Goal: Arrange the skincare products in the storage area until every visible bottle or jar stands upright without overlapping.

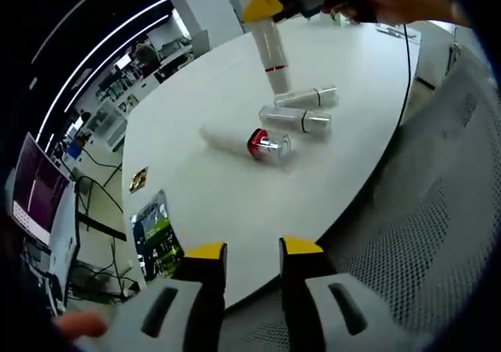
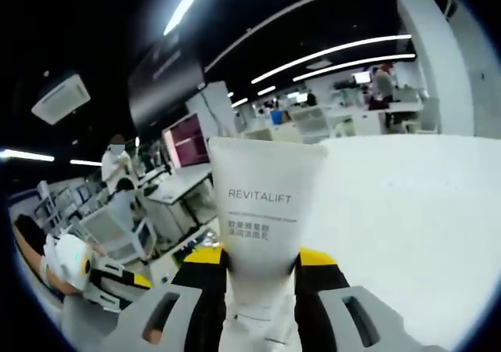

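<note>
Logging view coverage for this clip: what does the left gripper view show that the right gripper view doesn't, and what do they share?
Left gripper view alone: two clear bottles and a red-capped jar lying on their sides, a dark packet, and the open left gripper.

Right gripper view alone: the tube's REVITALIFT lettering, held between the right gripper jaws.

Both: the white tube and white table.
</note>
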